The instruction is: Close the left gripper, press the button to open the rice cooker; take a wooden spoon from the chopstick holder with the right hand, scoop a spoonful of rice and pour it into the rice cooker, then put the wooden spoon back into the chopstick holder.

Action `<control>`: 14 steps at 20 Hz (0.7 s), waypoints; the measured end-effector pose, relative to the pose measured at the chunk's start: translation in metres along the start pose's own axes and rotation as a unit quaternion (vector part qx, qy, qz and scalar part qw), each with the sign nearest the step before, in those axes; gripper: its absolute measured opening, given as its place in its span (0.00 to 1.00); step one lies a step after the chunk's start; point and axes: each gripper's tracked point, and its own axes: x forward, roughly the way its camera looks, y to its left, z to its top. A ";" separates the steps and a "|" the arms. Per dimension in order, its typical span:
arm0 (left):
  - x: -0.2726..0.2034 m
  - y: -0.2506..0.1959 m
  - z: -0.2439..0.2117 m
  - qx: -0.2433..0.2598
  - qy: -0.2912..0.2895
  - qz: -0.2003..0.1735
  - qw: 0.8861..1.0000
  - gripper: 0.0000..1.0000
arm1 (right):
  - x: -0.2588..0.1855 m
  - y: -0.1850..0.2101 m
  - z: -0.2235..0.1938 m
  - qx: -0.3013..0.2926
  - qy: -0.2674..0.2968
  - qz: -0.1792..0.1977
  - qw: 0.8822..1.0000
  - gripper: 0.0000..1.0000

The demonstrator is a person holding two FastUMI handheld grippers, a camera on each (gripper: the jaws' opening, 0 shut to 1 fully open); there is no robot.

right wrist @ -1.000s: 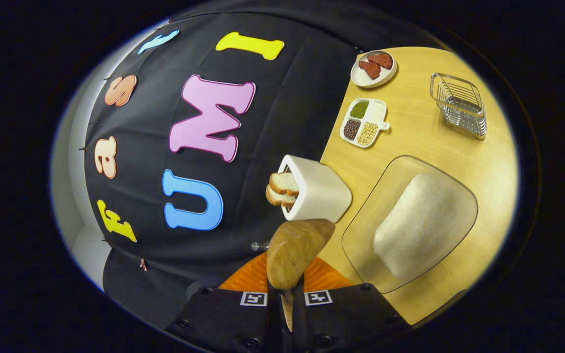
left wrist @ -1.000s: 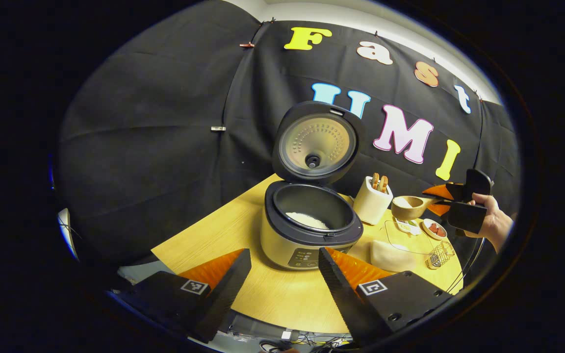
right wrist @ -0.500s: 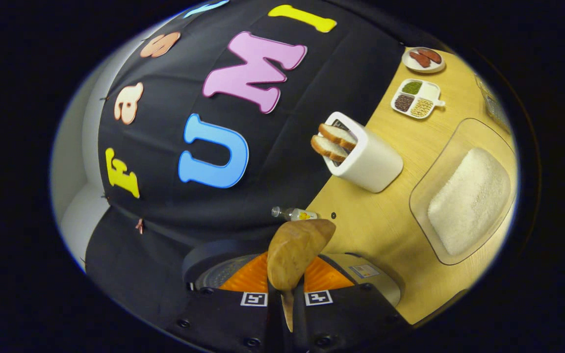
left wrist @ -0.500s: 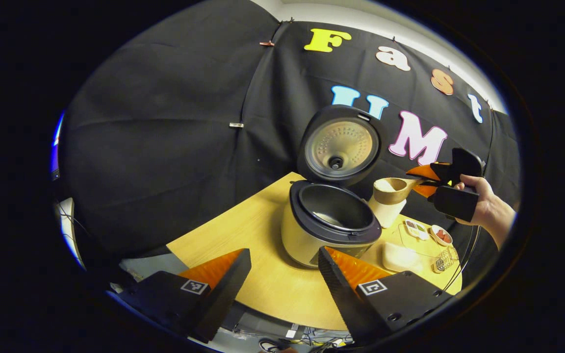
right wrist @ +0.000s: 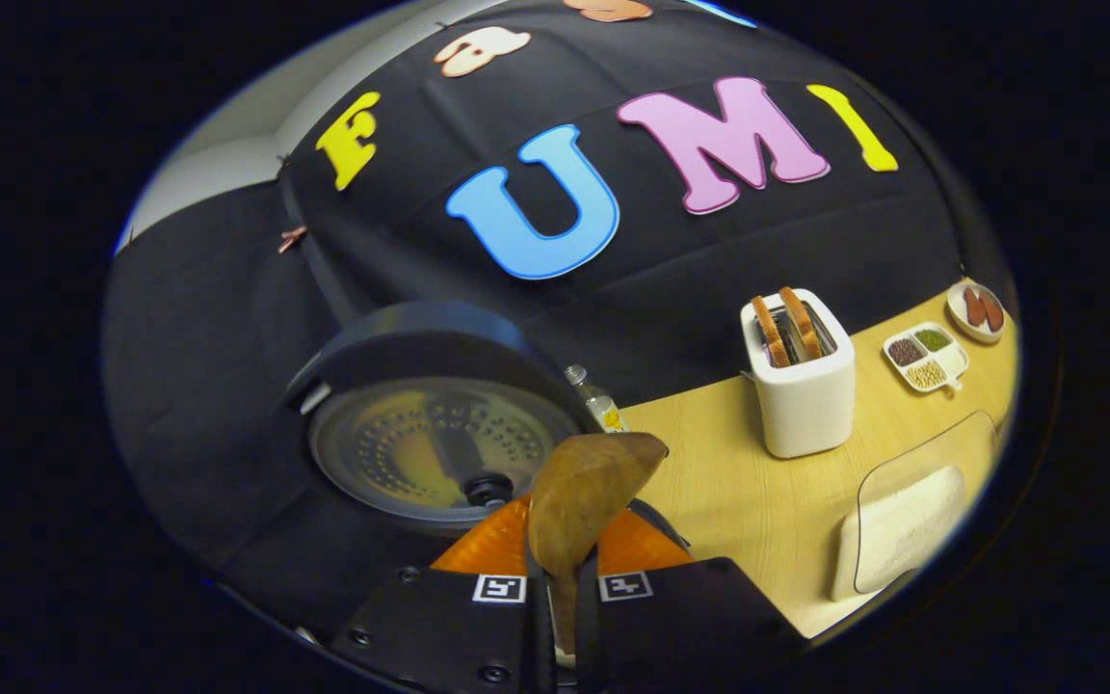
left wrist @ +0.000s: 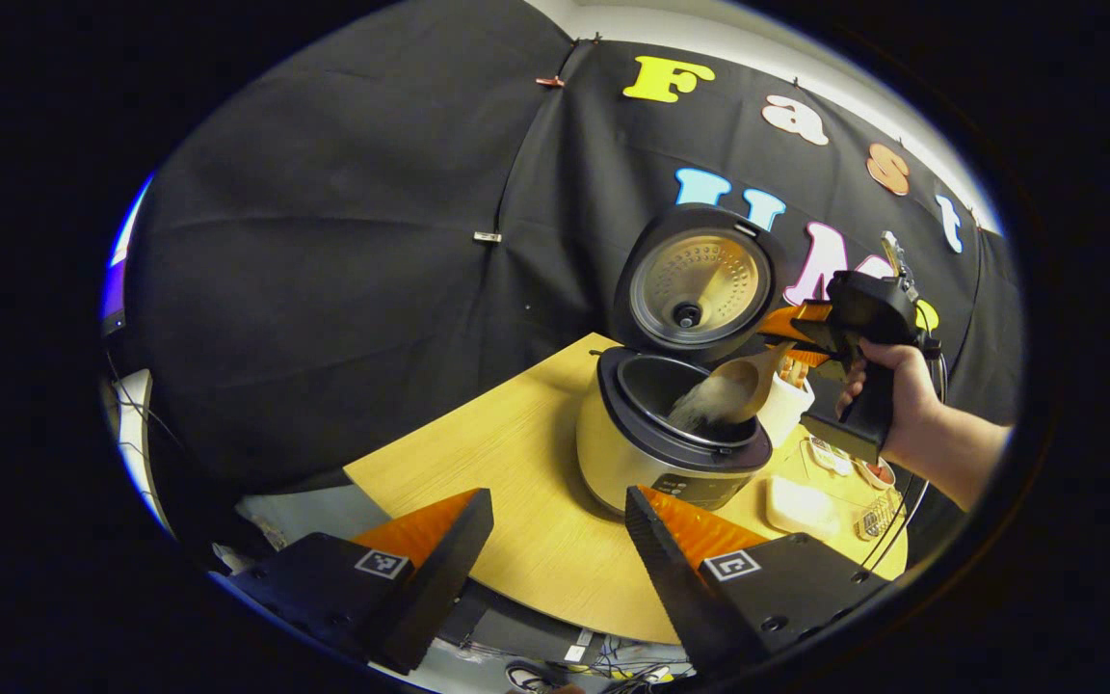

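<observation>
The rice cooker (left wrist: 656,458) stands on the wooden table with its lid (left wrist: 700,284) raised. In the left gripper view the right gripper (left wrist: 793,339), held by a hand, tips the wooden spoon (left wrist: 746,384) over the pot, and white rice (left wrist: 700,410) falls from it into the pot. My right gripper (right wrist: 560,569) is shut on the wooden spoon (right wrist: 586,492) by its handle, just in front of the lid (right wrist: 430,443). The white holder (right wrist: 803,390) with two brown slices stands to the right. My left gripper (left wrist: 557,501) hangs open in front of the cooker, holding nothing.
A clear tray with a mound of rice (right wrist: 902,525) lies at the table's right edge. Behind it sit a divided dish of beans (right wrist: 926,352) and a small plate (right wrist: 977,310). A small bottle (right wrist: 598,405) stands behind the cooker. A wire basket (left wrist: 871,520) lies far right.
The right gripper carried the spoon left from beside the holder to over the cooker and rolled it, so rice now pours into the pot. The left gripper stayed open.
</observation>
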 end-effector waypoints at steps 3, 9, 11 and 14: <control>-0.005 0.008 0.001 0.038 -0.010 0.018 0.999 0.95 | 0.000 0.020 -0.013 -0.091 -0.012 0.017 0.996 0.13; -0.009 0.007 -0.012 0.002 -0.002 0.012 1.000 0.95 | -0.008 0.064 -0.046 -0.272 -0.022 0.092 0.958 0.13; -0.008 0.010 -0.014 0.012 -0.002 0.016 1.000 0.95 | -0.018 0.086 -0.052 -0.308 -0.035 0.118 0.944 0.08; -0.006 0.017 0.000 0.033 -0.017 0.023 0.999 0.95 | -0.026 0.097 -0.060 -0.340 -0.036 0.133 0.930 0.13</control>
